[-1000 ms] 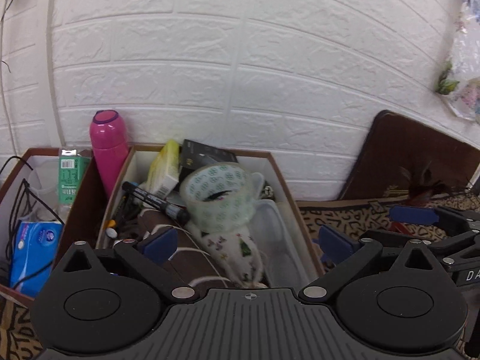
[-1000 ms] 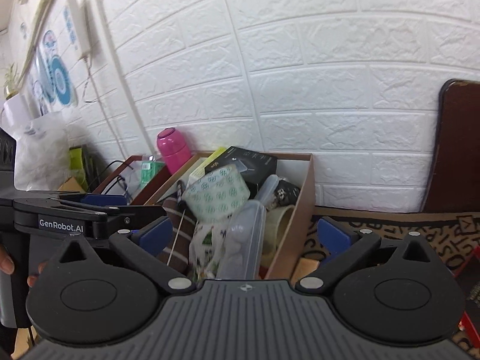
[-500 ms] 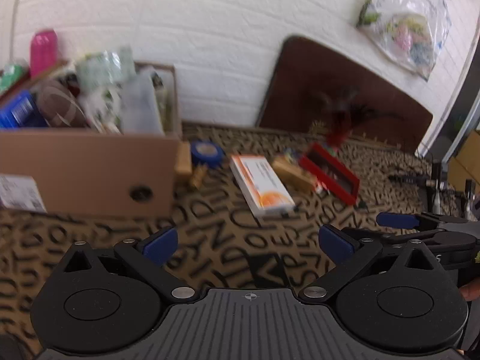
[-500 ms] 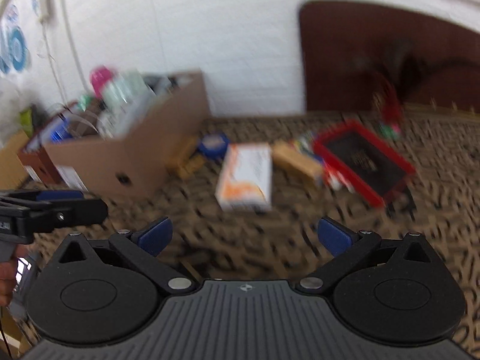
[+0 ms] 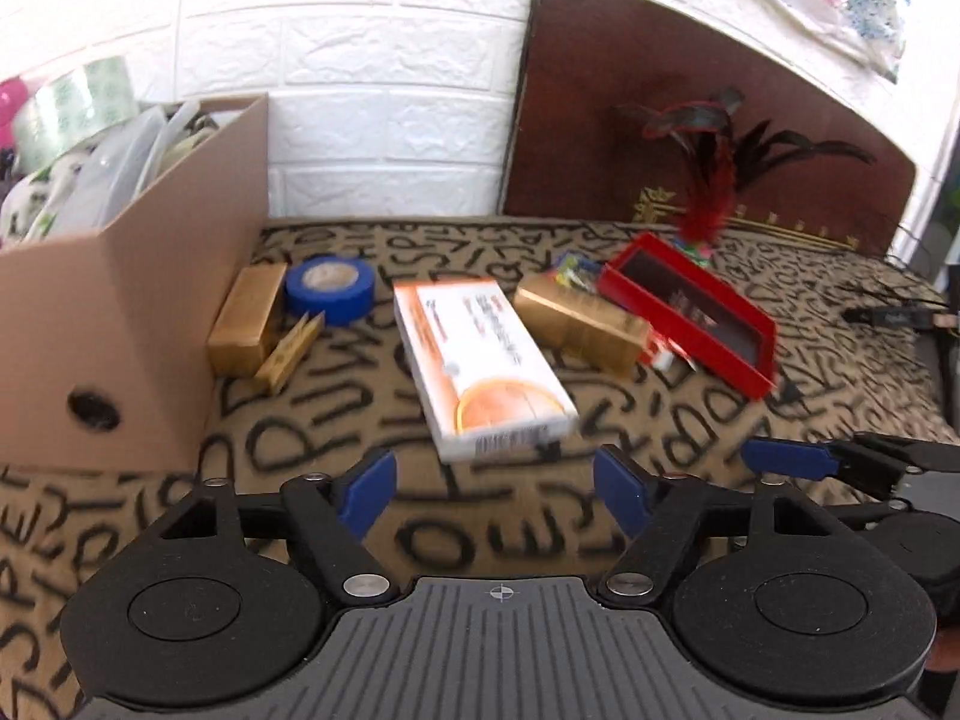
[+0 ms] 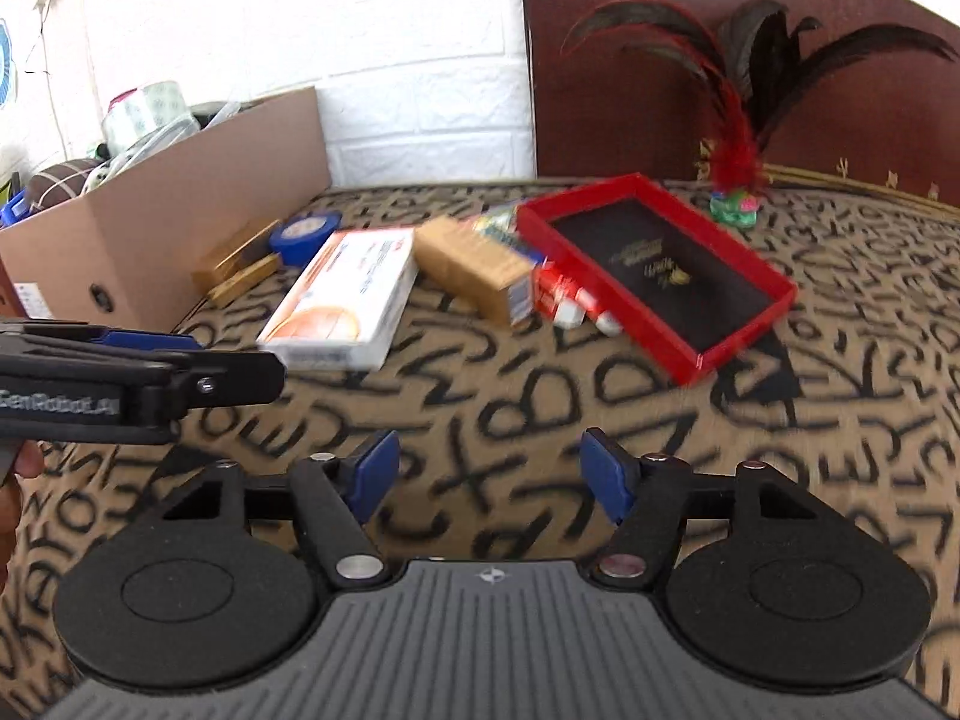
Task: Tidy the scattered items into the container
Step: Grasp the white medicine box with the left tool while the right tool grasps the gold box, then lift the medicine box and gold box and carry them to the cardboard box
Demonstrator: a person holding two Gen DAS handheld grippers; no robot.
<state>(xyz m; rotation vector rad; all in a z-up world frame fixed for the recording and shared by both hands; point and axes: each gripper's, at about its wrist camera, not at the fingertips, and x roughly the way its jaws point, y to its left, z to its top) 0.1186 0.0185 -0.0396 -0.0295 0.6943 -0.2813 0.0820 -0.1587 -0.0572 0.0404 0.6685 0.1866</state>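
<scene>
**A:** Left wrist view first. How is your left gripper [image 5: 495, 486] sitting?

**B:** You hold it tilted downward over the lettered cloth [image 5: 336, 450] on the desk. Its blue fingers [image 5: 366, 492] stand apart with only cloth between them, and they have just been closing in. Your right gripper [image 5: 840, 465] pokes in at the right edge, lower half of the frame.

**A:** And the scattered things?

**B:** The white and orange box [image 5: 483, 360] lies just above your fingers, centre frame, flat, its long axis running from upper left down to lower right, the barcode end nearest you. The blue tape roll [image 5: 330, 288] lies flat to its upper left, beside a gold bar [image 5: 246, 318] and a wooden clip [image 5: 291, 351] that lie close by the cardboard box [image 5: 120, 324] at the left. Another gold box [image 5: 579, 324] and a red tray [image 5: 690, 312] lie to the right.

**A:** Now the right wrist view.

**B:** You hold your right gripper [image 6: 489, 474] tipped downward too, fingers [image 6: 603, 474] apart over bare cloth, also just narrowed. Your left gripper [image 6: 180, 372] reaches in from the left edge, mid-height; I cannot tell its opening from here. The white and orange box [image 6: 348, 300] sits left of centre, long axis slanting from lower left to upper right. The red tray [image 6: 660, 270] lies right of centre, the feather shuttlecock [image 6: 735, 180] upright behind it, the cardboard box [image 6: 180, 228] at upper left.
</scene>
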